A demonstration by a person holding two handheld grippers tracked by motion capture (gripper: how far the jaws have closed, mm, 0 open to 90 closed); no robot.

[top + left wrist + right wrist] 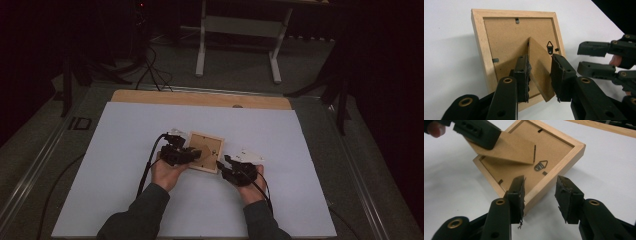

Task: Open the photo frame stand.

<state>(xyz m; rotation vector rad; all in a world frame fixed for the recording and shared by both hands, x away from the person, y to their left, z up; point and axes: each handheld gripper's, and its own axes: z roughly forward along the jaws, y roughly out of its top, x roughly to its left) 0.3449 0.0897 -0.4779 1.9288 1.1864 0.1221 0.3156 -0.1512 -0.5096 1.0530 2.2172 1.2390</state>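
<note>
Frame's [506, 50] face hidden underneath

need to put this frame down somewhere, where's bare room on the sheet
The white sheet is bare left of the left gripper out to its edge, right of the right gripper, and behind the frame up to the wooden strip. The middle, around frame and both grippers, is crowded.

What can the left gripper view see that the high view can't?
Up close, the left gripper view makes out the little metal hanger and a clip on the back of the picture frame, and the cardboard stand lifted between the jaws of the left gripper. The high view takes in the person's sleeves, the table's wooden edge and a white rack on the floor. Both show the frame face down on the white table, with the right gripper beside it.
</note>
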